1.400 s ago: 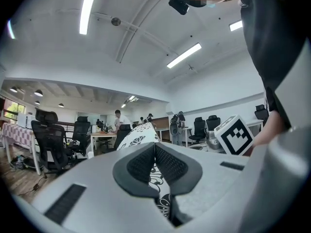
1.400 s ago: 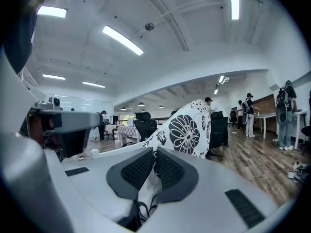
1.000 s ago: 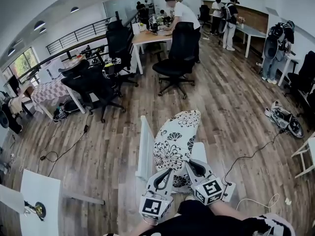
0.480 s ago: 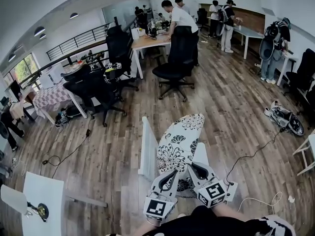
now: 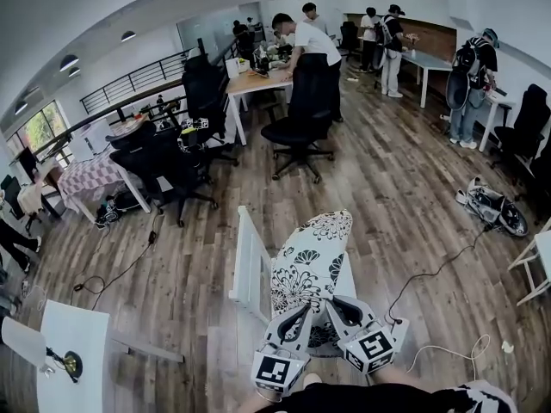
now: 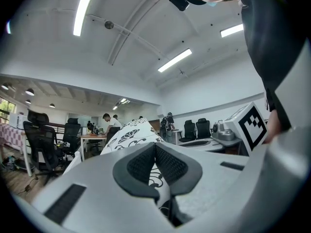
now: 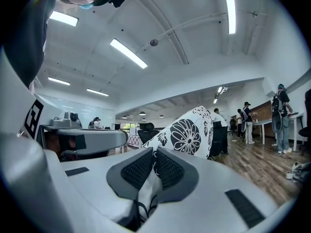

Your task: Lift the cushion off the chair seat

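Both your left gripper and right gripper stay clenched on the cushion; it has drifted level over the chair, so it is probably lifted.

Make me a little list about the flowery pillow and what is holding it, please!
cushion: black-and-white flower print, above the white chair
left gripper: fingers shut on the cushion's near edge
right gripper: fingers shut on that same edge
cushion tilt: far end raised, near end low
fully off the seat: cannot tell
floor: wood planks
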The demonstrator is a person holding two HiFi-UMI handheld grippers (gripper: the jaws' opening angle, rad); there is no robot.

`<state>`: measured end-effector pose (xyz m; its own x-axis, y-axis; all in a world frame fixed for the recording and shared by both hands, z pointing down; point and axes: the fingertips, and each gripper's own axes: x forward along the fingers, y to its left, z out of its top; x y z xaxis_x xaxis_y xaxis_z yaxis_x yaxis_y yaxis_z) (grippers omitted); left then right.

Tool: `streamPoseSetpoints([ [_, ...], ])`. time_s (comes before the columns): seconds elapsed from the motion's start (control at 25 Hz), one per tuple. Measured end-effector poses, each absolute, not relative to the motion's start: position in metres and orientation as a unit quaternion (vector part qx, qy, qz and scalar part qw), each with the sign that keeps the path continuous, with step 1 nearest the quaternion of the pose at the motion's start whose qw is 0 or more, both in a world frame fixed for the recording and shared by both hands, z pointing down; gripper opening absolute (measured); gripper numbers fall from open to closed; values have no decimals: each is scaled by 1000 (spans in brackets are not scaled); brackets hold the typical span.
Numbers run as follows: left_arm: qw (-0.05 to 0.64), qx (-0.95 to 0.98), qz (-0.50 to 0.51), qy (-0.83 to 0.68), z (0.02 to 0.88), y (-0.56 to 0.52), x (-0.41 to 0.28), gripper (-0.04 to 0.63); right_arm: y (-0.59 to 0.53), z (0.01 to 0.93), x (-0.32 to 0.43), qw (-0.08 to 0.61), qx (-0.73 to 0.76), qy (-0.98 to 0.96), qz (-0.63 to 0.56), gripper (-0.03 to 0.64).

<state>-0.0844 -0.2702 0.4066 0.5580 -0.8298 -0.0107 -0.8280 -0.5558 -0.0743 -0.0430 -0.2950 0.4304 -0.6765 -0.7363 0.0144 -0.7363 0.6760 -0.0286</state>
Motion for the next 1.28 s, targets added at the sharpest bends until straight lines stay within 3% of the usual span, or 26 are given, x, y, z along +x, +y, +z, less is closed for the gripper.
streamPoseSetpoints([
  [1.28,-1,-846,-7,533,425,-30,90,5,-52,435,127,7,331,-943,41,37],
])
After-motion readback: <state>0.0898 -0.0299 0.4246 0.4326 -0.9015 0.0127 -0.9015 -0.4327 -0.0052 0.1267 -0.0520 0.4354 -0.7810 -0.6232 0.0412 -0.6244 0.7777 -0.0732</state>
